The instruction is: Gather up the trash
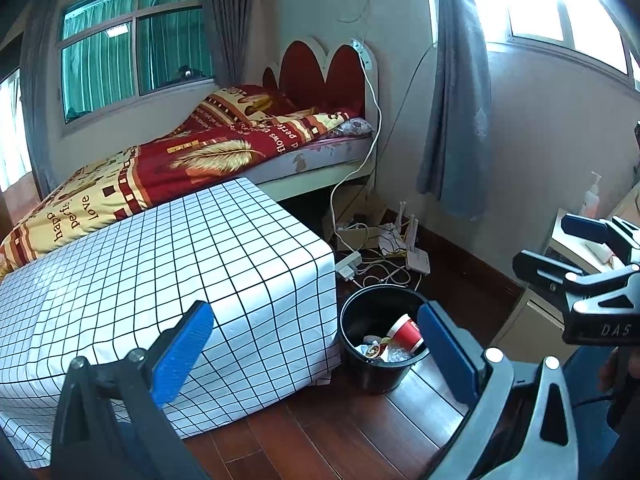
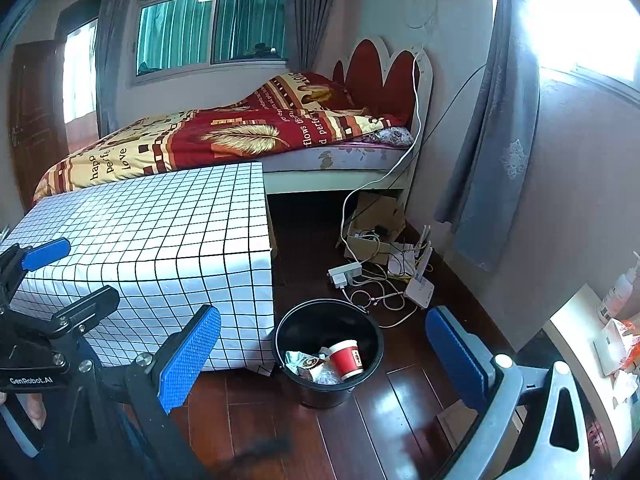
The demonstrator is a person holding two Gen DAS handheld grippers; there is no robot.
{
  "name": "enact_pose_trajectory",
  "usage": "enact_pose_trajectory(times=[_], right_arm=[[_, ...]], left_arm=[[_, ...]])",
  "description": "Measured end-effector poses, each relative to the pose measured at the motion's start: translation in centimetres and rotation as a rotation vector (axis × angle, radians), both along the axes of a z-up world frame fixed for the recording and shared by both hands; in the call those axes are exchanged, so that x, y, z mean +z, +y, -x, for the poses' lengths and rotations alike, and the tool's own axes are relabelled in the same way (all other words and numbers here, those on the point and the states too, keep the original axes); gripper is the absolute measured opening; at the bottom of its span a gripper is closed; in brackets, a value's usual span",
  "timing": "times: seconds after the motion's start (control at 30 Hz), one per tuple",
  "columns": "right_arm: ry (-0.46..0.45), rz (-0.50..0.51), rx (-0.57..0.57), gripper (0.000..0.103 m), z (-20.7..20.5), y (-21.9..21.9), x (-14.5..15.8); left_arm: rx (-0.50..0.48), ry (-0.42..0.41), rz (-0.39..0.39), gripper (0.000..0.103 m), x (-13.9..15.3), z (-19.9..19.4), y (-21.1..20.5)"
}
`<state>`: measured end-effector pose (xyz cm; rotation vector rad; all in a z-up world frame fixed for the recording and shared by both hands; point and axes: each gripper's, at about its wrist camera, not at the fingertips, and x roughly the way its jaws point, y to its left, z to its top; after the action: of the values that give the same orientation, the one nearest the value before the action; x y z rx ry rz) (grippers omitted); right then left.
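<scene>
**Trash bin status: loaded, both grippers empty**

While both grippers hang above the wooden floor, the black trash bin stands upright on it, just beside the near right corner of the table draped in a white grid-pattern cloth. The bin is a round, dark plastic pail with a plain rim. Inside it lies a red paper cup with a white rim, tipped on its side, resting on crumpled wrappers and clear plastic scraps.

The left gripper has its blue-padded fingers spread wide, with nothing between them; the bin shows in the gap, nearer the right finger. The right gripper is likewise spread wide and holds nothing, the bin framed between its fingers. In the left wrist view the right gripper appears at the right edge.

Beyond the table, a bed with a red and yellow quilt stands against the far wall. A power strip, white cables and a router lie on the floor, far of the bin.
</scene>
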<state>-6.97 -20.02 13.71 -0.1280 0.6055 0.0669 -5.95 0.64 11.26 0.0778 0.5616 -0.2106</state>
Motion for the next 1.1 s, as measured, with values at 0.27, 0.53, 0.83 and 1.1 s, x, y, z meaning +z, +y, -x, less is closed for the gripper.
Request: enact_pose_trajectory(times=[0.27,0.53,0.83,1.1], right_arm=[[0.002,0.001,0.002,0.103,-0.02,0.1,-0.06],[0.001,0.003,0.003,0.103,-0.07,0.36,-0.08],[0.004,0.007,0.004,0.103,-0.11,0.58,-0.18],[0.005,0.008,0.006,0.103,-0.04,0.87,-0.34]], left_arm=[[-0.003,0.003,-0.005,0.103,-0.14,-0.1,0.06],[-0.001,0.002,-0.005,0.103,-0.15,-0.12,0.12],[-0.003,0.004,-0.003,0.103,-0.17,-0.05,0.14],[0.0,-0.006,-0.022,0.103,-0.28,0.1,-0.29]])
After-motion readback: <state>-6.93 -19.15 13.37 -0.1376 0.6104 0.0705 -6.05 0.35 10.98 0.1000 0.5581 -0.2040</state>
